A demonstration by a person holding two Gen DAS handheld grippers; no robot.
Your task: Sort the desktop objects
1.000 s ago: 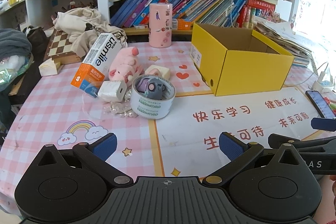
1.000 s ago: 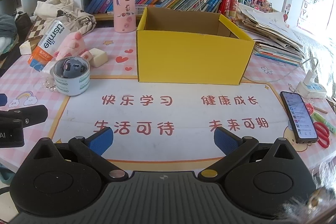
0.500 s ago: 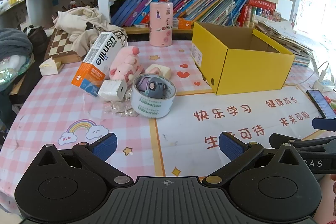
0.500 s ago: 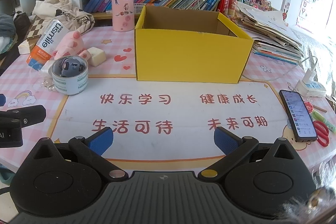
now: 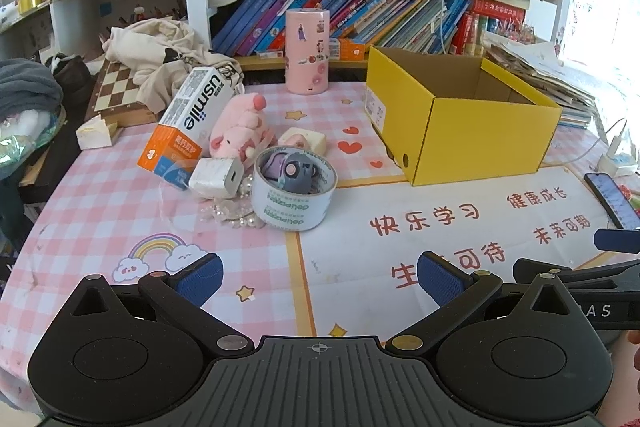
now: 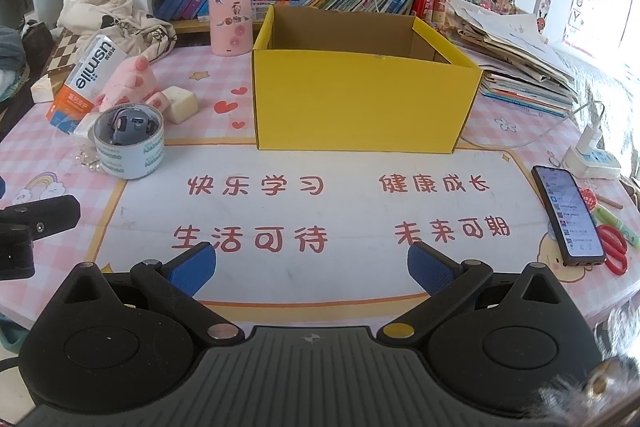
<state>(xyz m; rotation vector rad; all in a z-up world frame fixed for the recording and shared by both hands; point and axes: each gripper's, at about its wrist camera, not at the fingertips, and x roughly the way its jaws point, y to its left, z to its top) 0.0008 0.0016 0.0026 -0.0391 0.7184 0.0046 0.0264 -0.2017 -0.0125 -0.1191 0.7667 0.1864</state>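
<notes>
Your left gripper point(image 5: 320, 279) and right gripper point(image 6: 312, 267) — jaws spread wide, empty — hover low; yellow box point(image 6: 360, 103) sits mid-frame.

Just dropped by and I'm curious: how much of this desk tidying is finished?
Nothing looks done: what shows of the yellow box inside is bare. Nothing is in hand either; the left gripper and right gripper are open and empty. The tape roll, pink plush, usmile carton and white charger remain on the table.

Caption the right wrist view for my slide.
Open right gripper faces a yellow box, tape roll to its left, phone right.
</notes>
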